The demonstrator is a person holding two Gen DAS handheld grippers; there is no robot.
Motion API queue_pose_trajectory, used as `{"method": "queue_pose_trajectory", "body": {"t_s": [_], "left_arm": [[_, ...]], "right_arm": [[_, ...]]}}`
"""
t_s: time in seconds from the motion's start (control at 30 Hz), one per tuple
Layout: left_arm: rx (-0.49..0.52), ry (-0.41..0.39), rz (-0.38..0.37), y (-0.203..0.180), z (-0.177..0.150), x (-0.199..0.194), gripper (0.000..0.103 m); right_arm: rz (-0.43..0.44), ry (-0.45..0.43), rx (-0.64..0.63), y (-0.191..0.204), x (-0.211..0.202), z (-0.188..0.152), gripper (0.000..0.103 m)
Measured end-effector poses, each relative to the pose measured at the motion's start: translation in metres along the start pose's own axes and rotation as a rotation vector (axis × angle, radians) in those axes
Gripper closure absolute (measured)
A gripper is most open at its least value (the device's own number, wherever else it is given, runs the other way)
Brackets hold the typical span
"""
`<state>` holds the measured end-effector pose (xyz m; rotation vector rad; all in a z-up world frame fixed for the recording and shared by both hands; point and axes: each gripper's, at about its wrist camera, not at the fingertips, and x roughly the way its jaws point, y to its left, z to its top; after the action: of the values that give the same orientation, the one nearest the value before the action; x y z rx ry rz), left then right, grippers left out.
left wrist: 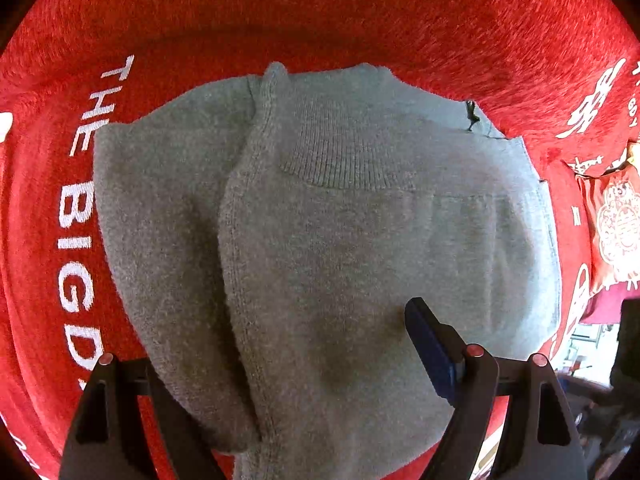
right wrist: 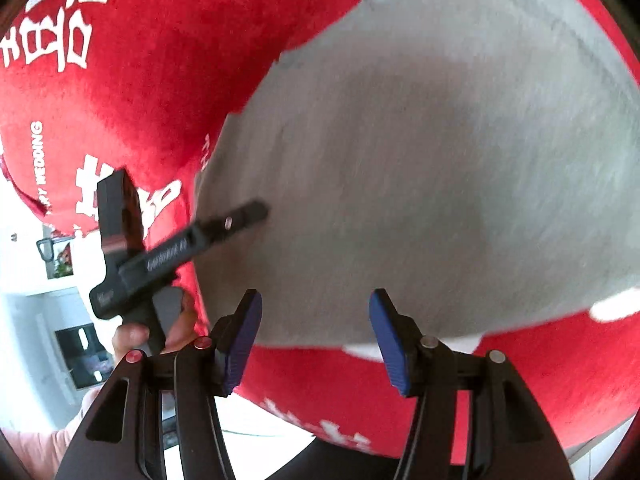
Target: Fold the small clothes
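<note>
Red cloth (left wrist: 360,20) lettered "THE BIG", grey sweater (left wrist: 340,240), left gripper (left wrist: 280,360) jaws apart, right gripper (right wrist: 316,328) parted, empty.

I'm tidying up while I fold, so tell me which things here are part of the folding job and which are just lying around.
Part of the job:
- grey knitted sweater
- left gripper, open over the sweater
- right gripper, open, nothing between its pads

Just there:
- red blanket with white lettering underneath
- red patterned cushion at the edge
</note>
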<state>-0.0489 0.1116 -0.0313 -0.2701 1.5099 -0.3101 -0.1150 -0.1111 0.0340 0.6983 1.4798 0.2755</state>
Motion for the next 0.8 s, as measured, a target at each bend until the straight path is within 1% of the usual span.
{"method": "queue_pose_trajectory", "body": {"t_s": [0.03, 0.07, 0.13, 0.23, 0.27, 0.3, 0.37, 0.4, 0.47, 0.5, 0.53, 0.6, 0.67, 0.8], "left_arm": [[0.000, 0.000, 0.005, -0.001, 0.000, 0.001, 0.018], [0.001, 0.001, 0.012, -0.002, 0.001, 0.001, 0.018], [0.001, 0.001, 0.025, -0.007, 0.002, 0.004, 0.018], [-0.008, -0.003, 0.041, -0.011, 0.005, 0.007, 0.018], [-0.012, -0.008, 0.063, -0.013, 0.006, 0.008, 0.019], [-0.012, -0.008, 0.079, -0.012, 0.006, 0.007, 0.025], [-0.019, -0.005, 0.097, -0.015, 0.009, 0.008, 0.029], [-0.024, -0.010, 0.095, -0.015, 0.010, 0.007, 0.037], [-0.016, -0.017, 0.104, -0.017, 0.012, 0.005, 0.051], [-0.007, -0.028, 0.104, -0.019, 0.013, 0.002, 0.065], [-0.002, -0.036, 0.107, -0.019, 0.014, 0.000, 0.076], [0.004, -0.047, 0.112, -0.021, 0.016, -0.005, 0.083], [-0.006, -0.068, 0.087, -0.023, 0.016, -0.014, 0.085], [-0.023, -0.137, -0.029, -0.037, 0.019, -0.043, 0.085]], "right_arm": [[-0.010, -0.006, -0.014, 0.001, 0.001, 0.003, 0.070], [-0.033, -0.008, -0.031, 0.002, 0.004, 0.008, 0.082], [-0.065, -0.008, -0.047, 0.007, 0.011, 0.010, 0.088], [-0.090, -0.004, -0.058, 0.007, 0.021, 0.018, 0.089], [-0.107, 0.005, -0.066, 0.005, 0.028, 0.021, 0.089], [-0.114, 0.014, -0.068, -0.001, 0.030, 0.021, 0.089], [-0.104, 0.042, -0.054, -0.008, 0.040, 0.023, 0.090], [-0.098, 0.046, -0.050, -0.011, 0.042, 0.022, 0.092], [-0.080, 0.050, -0.049, -0.015, 0.042, 0.020, 0.092], [-0.072, 0.053, -0.047, -0.016, 0.042, 0.019, 0.092], [-0.066, 0.056, -0.046, -0.017, 0.042, 0.018, 0.092], [-0.048, 0.062, -0.046, -0.019, 0.042, 0.018, 0.092], [-0.031, 0.066, -0.049, -0.021, 0.041, 0.018, 0.092], [0.004, 0.069, -0.050, -0.031, 0.031, 0.019, 0.092]]}}
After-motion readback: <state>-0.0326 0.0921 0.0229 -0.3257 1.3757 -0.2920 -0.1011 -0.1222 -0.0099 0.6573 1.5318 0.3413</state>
